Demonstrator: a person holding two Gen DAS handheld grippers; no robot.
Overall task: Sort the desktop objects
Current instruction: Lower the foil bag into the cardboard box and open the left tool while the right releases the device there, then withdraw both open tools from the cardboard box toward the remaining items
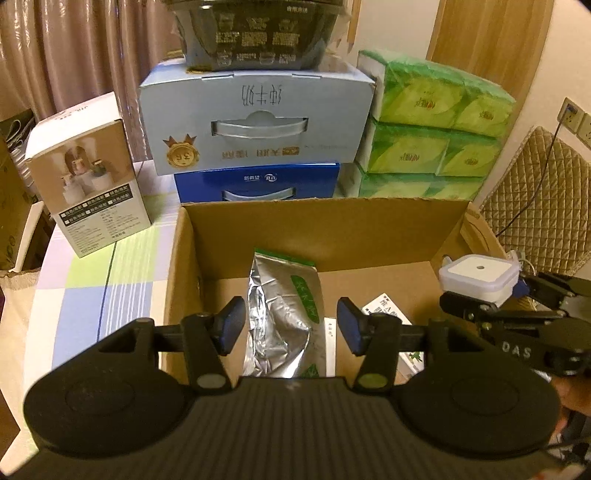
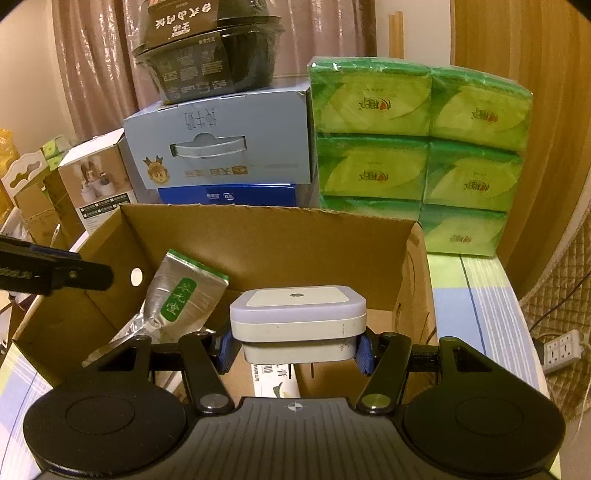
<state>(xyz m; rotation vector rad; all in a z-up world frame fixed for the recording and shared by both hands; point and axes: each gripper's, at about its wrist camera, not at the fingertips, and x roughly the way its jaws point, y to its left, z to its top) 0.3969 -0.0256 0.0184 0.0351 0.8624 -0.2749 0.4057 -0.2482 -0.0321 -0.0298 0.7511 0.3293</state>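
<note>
An open cardboard box (image 1: 369, 229) (image 2: 258, 236) stands on the table. A silver foil pouch with a green label (image 1: 284, 314) (image 2: 177, 306) lies inside it, beside a white printed packet (image 1: 384, 310) (image 2: 273, 380). My left gripper (image 1: 291, 326) is open and empty, held above the pouch with a finger on each side. My right gripper (image 2: 295, 349) is shut on a white square night-light device (image 2: 299, 325) and holds it above the box's right part. That device (image 1: 476, 277) and the right gripper (image 1: 509, 295) show at the right of the left wrist view.
Behind the box stand a light blue milk carton (image 1: 255, 122) on a dark blue one (image 1: 258, 181), a black bowl (image 1: 258, 33) on top, stacked green tissue packs (image 1: 436, 133) (image 2: 421, 147), and a small product box (image 1: 88, 184) at left. A power strip (image 2: 561, 349) lies on the floor at right.
</note>
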